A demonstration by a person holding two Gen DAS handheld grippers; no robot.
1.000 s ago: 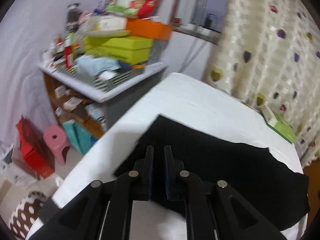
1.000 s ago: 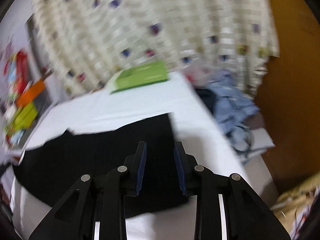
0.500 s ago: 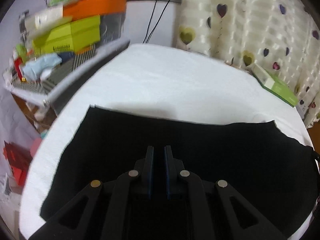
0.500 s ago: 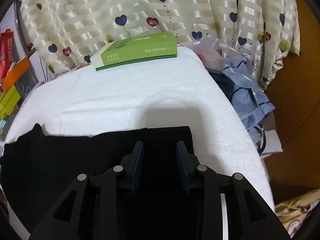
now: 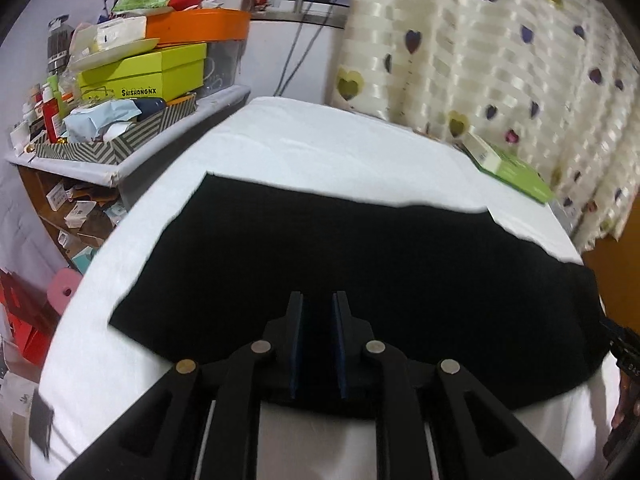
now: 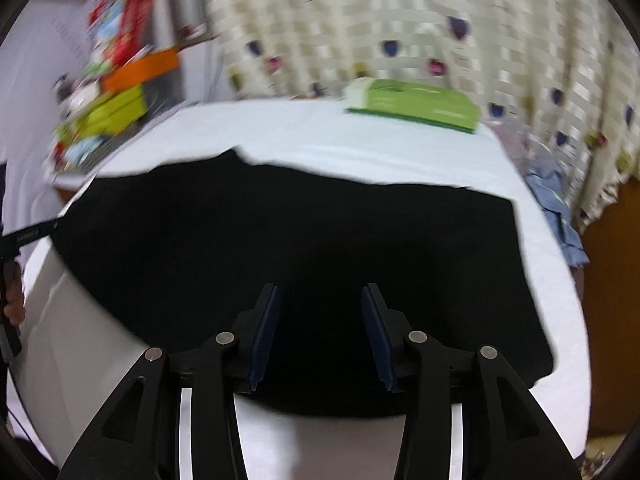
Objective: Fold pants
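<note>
Black pants (image 5: 360, 256) lie flat across the white table (image 5: 320, 148), mid-fold; the left gripper (image 5: 318, 312) hovers narrowly parted, the right gripper (image 6: 320, 304) spread wide. Next likely: pinching an edge.

One black pants (image 5: 360, 264), one green box (image 6: 416, 106)

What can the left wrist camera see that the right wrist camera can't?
Only the left wrist view shows the pink stool on the floor and the wooden shelves under the cluttered counter. Only the right wrist view shows the blue clothes heaped past the table's right side. Both show the black pants lying flat on the white table, the green box at the far edge, the heart curtain, and the lime box. The left gripper is open only a little; the right gripper is open wide.
</note>
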